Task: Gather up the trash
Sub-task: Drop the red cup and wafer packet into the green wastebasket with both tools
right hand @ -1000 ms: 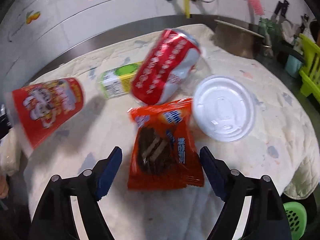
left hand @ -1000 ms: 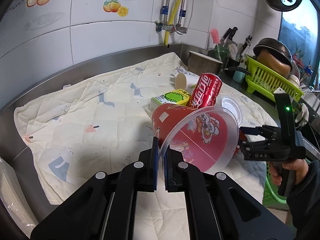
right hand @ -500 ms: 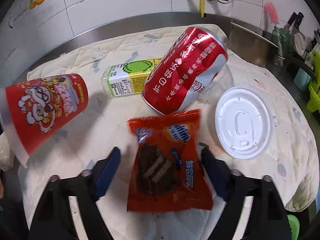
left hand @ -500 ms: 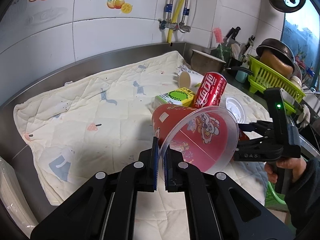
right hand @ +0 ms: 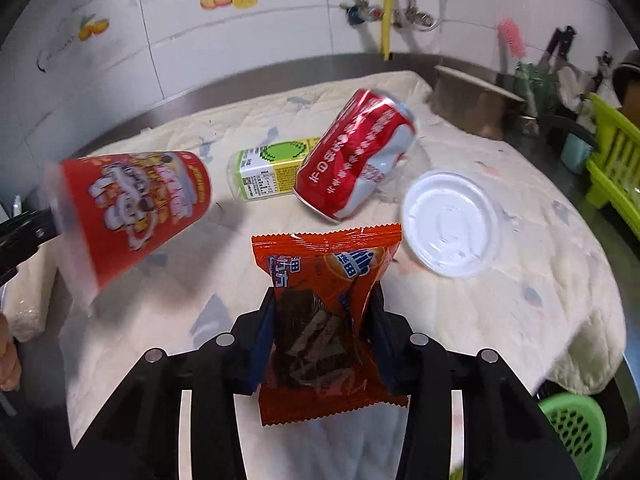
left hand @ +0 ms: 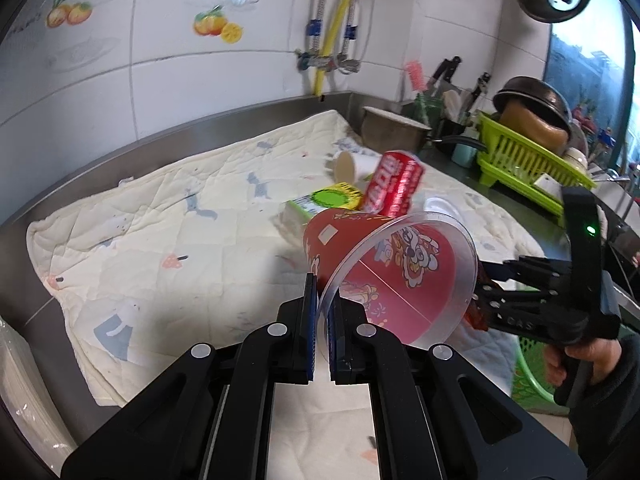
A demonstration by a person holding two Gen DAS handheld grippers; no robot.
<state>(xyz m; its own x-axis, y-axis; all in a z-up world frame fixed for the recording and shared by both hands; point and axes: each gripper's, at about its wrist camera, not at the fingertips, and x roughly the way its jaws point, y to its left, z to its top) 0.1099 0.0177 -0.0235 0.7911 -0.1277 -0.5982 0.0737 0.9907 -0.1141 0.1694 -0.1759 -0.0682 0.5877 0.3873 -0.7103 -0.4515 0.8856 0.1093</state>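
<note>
Orange crinkled-film snack wrapper [right hand: 326,312], printed with a dark chocolate wafer, sits between the blue pads of the right gripper [right hand: 324,320], whose jaws have just been closing and now press its two long edges; the film buckles inward between them and its near end hangs below the fingers. The wrapper appears lifted clear of the cream quilted cloth [right hand: 500,320] covering the steel counter. Judged light, limp and slick: thin film folds rather than resists, so a hold across the middle, over the bulge of the contents, should be surer than one on the serrated end seal.

The left gripper [left hand: 322,320] is fully closed on the clear plastic rim of a red printed paper cup [left hand: 384,276], held on its side above the cloth with the mouth toward the camera. The cup is light and thin-walled; a rim pinch lets it swing and could crease the lip.

Still lying on the cloth: a dented red aluminium drink can [right hand: 354,160], a yellow-and-green drink carton [right hand: 276,168] just beside it, and a white round plastic lid [right hand: 450,224] near the can. A green perforated plastic basket [right hand: 572,424] shows below the counter edge, a likely receptacle.
</note>
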